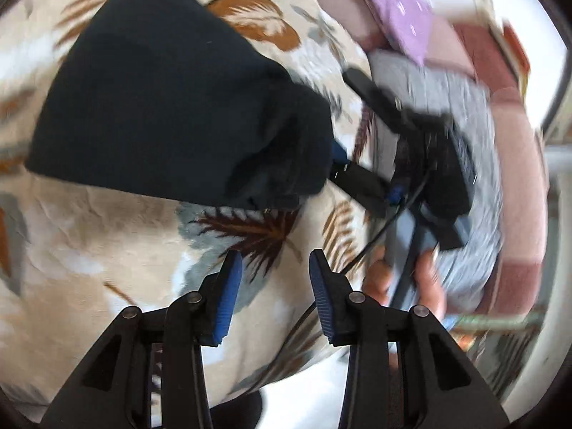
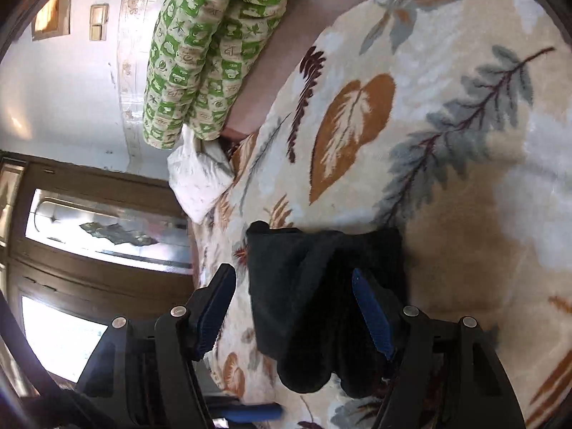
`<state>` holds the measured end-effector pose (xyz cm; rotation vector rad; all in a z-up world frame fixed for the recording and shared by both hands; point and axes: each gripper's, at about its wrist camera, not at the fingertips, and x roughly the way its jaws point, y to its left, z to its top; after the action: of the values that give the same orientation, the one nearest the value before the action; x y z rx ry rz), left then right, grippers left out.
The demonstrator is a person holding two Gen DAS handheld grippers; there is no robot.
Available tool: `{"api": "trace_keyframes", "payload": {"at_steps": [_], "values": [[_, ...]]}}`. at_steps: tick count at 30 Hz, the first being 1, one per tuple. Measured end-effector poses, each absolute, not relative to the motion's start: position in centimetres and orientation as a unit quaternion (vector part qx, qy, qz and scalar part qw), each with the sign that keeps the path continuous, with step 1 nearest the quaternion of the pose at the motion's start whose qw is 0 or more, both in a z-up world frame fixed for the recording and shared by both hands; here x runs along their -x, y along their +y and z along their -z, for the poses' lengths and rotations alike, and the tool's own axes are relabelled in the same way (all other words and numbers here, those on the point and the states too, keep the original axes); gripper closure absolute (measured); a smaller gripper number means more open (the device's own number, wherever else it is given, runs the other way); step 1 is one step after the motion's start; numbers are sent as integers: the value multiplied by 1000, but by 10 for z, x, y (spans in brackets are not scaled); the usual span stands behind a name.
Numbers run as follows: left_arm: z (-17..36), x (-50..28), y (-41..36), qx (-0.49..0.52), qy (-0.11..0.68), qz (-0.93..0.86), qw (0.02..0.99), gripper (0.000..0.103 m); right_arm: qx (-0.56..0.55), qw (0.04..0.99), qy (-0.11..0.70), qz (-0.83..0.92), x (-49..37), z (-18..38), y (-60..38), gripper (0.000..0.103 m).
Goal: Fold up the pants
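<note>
Clearly, your left gripper [image 1: 275, 286] has its blue-padded fingers [image 1: 228, 296] parted with nothing between them, hanging above the leaf-patterned blanket [image 1: 107, 250]. From the left wrist you see the dark pants [image 1: 171, 107] as a folded bundle lying on that blanket, up and left of the fingers and well apart from them. That view alone shows your right gripper [image 1: 361, 132] from outside: it reaches in at the bundle's right edge, and a hand [image 1: 411, 282] grips its handle, though blur hides most detail. Behind it lie a grey cloth [image 1: 472, 164] and a purple item [image 1: 404, 10], seen only from this side.

From the right wrist, the right gripper [image 2: 293, 307] stands wide, and the pants [image 2: 321, 304] lie between its fingers [image 2: 371, 314]. One pad sits against the fabric, the other stays clear of it, so the cloth is straddled rather than pinched. Only this view gives you the green patterned quilt [image 2: 207, 53], a white bag [image 2: 196, 178] beside the blanket's edge, and a wooden door with glass [image 2: 89, 232].
</note>
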<state>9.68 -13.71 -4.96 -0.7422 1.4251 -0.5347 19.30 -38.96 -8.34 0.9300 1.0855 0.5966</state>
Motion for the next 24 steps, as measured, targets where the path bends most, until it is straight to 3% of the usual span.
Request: {"api": "trace_keyframes", "payload": {"at_steps": [10, 18, 20, 22, 24], "values": [[79, -87, -128, 529, 594, 122, 594, 67, -415, 691, 512, -297, -210, 98, -393, 33], [82, -101, -124, 520, 565, 51, 639, 68, -407, 684, 518, -313, -212, 99, -392, 33], [97, -105, -132, 514, 589, 44, 622, 75, -401, 686, 524, -308, -213, 100, -391, 33], [106, -105, -139, 506, 600, 35, 618, 81, -392, 693, 527, -297, -214, 100, -390, 37], [106, -108, -142, 489, 608, 35, 624, 84, -369, 709, 531, -282, -214, 99, -388, 66]]}}
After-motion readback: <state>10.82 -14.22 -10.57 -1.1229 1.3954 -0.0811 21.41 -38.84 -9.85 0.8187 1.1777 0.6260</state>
